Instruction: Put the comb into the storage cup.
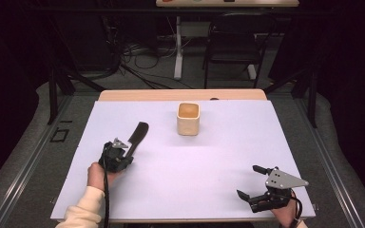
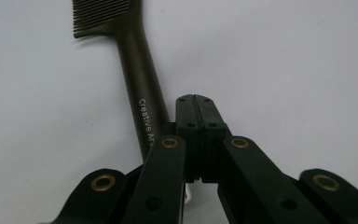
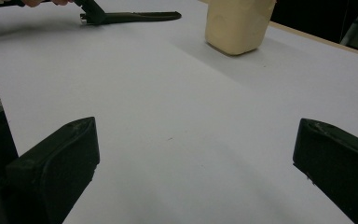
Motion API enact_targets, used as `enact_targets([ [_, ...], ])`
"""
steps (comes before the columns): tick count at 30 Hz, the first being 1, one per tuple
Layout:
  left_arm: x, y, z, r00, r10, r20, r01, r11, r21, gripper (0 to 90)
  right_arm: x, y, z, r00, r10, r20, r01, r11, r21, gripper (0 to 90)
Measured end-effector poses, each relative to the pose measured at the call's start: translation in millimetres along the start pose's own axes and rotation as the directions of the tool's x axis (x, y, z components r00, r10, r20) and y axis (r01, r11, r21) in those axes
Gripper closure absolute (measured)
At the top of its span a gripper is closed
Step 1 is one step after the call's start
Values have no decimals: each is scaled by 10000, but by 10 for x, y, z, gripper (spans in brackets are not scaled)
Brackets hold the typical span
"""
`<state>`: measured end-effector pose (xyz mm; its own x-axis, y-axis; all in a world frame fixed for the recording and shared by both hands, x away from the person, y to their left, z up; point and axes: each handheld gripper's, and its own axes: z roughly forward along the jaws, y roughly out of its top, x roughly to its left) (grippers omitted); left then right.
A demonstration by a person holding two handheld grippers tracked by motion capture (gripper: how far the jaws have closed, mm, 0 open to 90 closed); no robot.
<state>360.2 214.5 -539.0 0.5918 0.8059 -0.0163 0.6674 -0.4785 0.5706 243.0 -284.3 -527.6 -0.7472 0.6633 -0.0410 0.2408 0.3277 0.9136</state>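
- Left gripper [image 2: 196, 100]: your jaws were pressed flat together with no gap between the tips. They clenched on nothing; the comb's handle ran just beside them, on their left in the left gripper view, and whether it touched them cannot be told.
- Right gripper [image 1: 253, 181]: your jaws stood spread wide, released, holding nothing, with bare sheet between them in the right gripper view.
- Comb [image 2: 135, 79]: dark, with fine teeth at the far end and white lettering along the handle. It lay flat on the sheet at the left of the table, handle end at your left gripper, teeth pointing away from you.
- Cup [image 1: 188, 118]: cream, square-sided, open at the top, upright on the sheet toward the far middle, well apart from the comb and from both grippers.
- Sheet [image 1: 195, 171]: white, covering most of the table.
- Table [image 1: 171, 95]: a strip of wood showed along the far edge.
- Step in hand, by judgement: the pick-up of the comb, not yet secured, since your left jaws were closed alongside the handle rather than around it.
- Next move, by judgement: open the left jaws, shift them sideways over the handle, and close across its narrow width before lifting. The handle is slim and lies flat, so a low, square approach would be needed; the cup looked the likely destination.
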Motion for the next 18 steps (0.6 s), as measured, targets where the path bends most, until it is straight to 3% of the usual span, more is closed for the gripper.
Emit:
enact_targets([
  [7, 28, -9, -5, 9999, 29, -102, -28, 9999, 122, 890, 1, 1, 0, 10000, 3, -10, -3, 10000, 28, 0],
  [18, 181, -50, -59, 9986, -331, -413, 335, 9994, 95, 869, 1, 0, 2, 10000, 3, -1, -3, 10000, 46, 0],
])
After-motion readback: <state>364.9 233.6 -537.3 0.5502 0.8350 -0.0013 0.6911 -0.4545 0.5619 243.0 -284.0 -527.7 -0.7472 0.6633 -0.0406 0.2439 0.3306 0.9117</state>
